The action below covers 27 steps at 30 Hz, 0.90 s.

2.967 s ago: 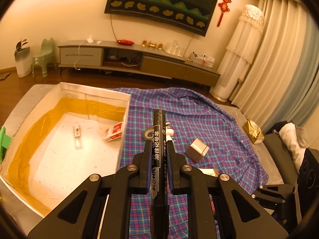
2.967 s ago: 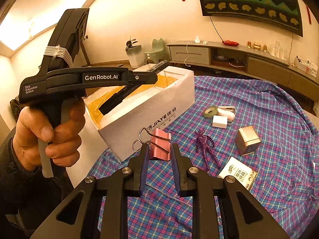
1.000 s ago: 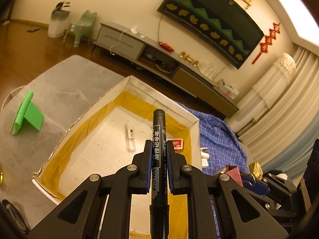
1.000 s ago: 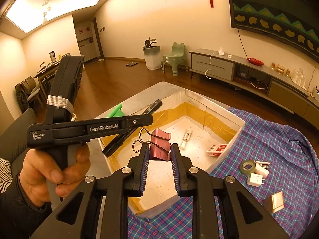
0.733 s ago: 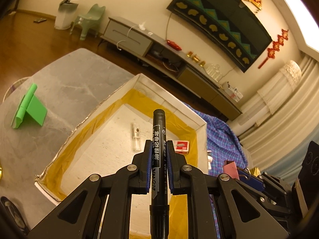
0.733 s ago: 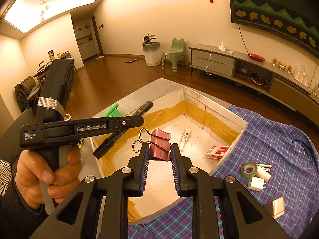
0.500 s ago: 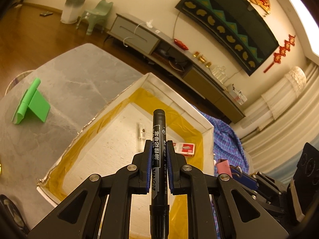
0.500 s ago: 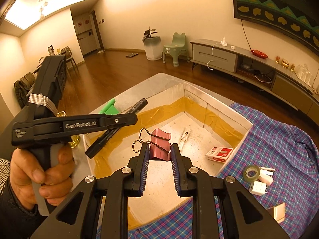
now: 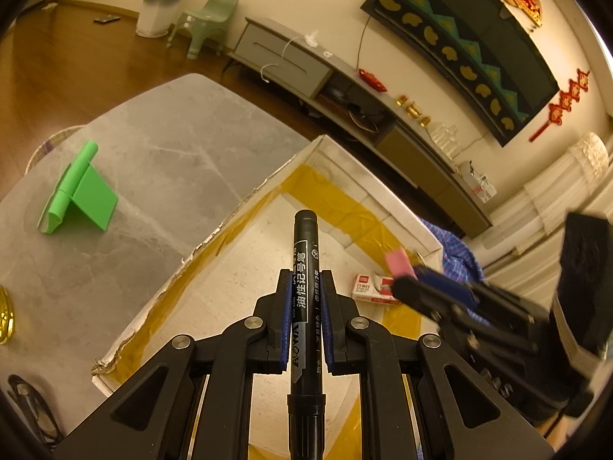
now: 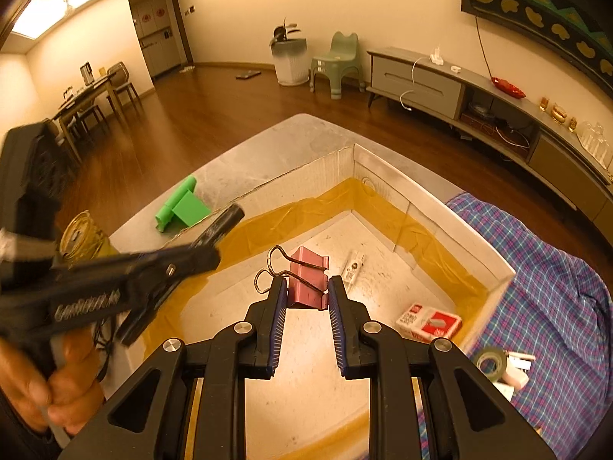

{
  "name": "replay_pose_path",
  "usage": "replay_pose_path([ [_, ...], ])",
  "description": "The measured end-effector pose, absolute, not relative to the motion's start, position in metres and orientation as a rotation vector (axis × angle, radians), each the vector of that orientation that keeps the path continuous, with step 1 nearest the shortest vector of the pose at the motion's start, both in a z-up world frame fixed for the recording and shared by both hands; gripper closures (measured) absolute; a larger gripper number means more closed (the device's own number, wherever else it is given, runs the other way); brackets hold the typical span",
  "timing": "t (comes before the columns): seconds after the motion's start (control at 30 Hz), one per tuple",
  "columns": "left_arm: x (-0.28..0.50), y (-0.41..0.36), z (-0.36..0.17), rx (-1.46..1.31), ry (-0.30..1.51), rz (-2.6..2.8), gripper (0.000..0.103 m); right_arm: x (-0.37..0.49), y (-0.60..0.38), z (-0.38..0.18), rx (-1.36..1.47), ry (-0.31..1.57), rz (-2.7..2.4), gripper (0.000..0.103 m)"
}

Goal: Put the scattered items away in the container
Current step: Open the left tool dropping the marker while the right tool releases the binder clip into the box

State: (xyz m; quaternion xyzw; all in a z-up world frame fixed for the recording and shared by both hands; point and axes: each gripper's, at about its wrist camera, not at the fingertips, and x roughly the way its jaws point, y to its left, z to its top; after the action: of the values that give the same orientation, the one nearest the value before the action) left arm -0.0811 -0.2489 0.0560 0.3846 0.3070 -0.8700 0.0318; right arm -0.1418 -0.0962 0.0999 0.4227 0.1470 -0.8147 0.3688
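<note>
My left gripper [image 9: 304,287] is shut on a black marker pen [image 9: 304,253], held above the open white box [image 9: 245,207] lined with yellow tape. My right gripper [image 10: 304,287] is shut on a pink binder clip [image 10: 308,280], also above the box [image 10: 440,207]. The right gripper with the clip [image 9: 398,262] shows blurred at the right in the left wrist view. The left gripper [image 10: 199,249] with the marker [image 10: 226,218] shows blurred at the left in the right wrist view. In the box lie a red and white small packet [image 10: 429,322] and a small white item [image 10: 354,264].
A green phone stand [image 9: 78,195] and a gold jar [image 10: 82,235] stand on the grey table left of the box. A tape roll [image 10: 492,362] and a white charger [image 10: 517,373] lie on the plaid cloth [image 10: 548,268] to the right.
Both grippers have moved from over the plaid cloth to above the box and lower toward it, each keeping its item. The right gripper's jaws stand a little wider around the clip.
</note>
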Motion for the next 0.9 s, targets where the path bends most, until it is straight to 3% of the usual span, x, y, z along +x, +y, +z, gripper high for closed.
replay_pose_path([
  [0.8, -0.103, -0.255, 0.036, 1.272, 0.911, -2.644, 0.089, -0.228, -0.17, 0.042, 1.373, 0.42, -2.088, 0.079],
  [0.9, -0.104, -0.257, 0.034, 1.276, 0.914, -2.629, 0.086, -0.23, -0.169, 0.039, 1.384, 0.418, -2.093, 0.079],
])
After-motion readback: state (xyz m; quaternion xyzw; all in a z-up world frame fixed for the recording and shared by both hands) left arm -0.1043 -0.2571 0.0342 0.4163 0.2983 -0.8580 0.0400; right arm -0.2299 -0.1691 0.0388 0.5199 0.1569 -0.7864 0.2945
